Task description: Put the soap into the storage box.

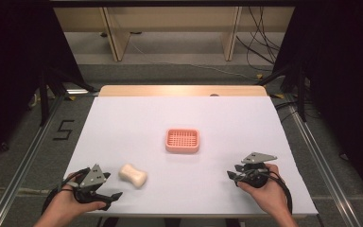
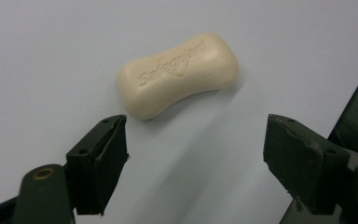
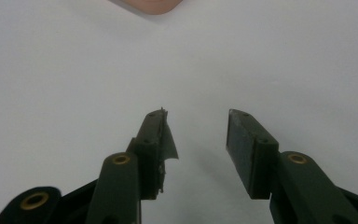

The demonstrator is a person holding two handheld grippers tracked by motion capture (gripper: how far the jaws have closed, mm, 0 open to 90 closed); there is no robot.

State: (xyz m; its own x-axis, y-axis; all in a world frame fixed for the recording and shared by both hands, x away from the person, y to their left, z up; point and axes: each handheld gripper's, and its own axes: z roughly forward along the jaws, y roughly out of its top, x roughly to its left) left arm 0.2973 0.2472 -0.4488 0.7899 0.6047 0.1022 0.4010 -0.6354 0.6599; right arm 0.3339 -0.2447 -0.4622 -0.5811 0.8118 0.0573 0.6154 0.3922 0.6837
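A cream bar of soap (image 1: pixel 133 175) lies on the white table (image 1: pixel 123 123) near its front left. In the left gripper view the soap (image 2: pixel 177 74) shows embossed lettering and rests just beyond the jaw tips. My left gripper (image 1: pixel 113 197) sits at the front left edge, open wide, nothing between its jaws (image 2: pixel 196 140). A pink slotted soap dish (image 1: pixel 182 141) stands at the table's middle. My right gripper (image 1: pixel 231 176) rests at the front right, pointing left toward the dish, its jaws (image 3: pixel 196 126) apart and empty. A pink edge of the dish (image 3: pixel 149 5) shows at the top of the right gripper view.
The white sheet ends at a wooden strip (image 1: pixel 179 91) at the far side. Metal frame rails (image 1: pixel 23 156) run along both sides. Table legs and loose cables (image 1: pixel 260 42) lie on the floor beyond.
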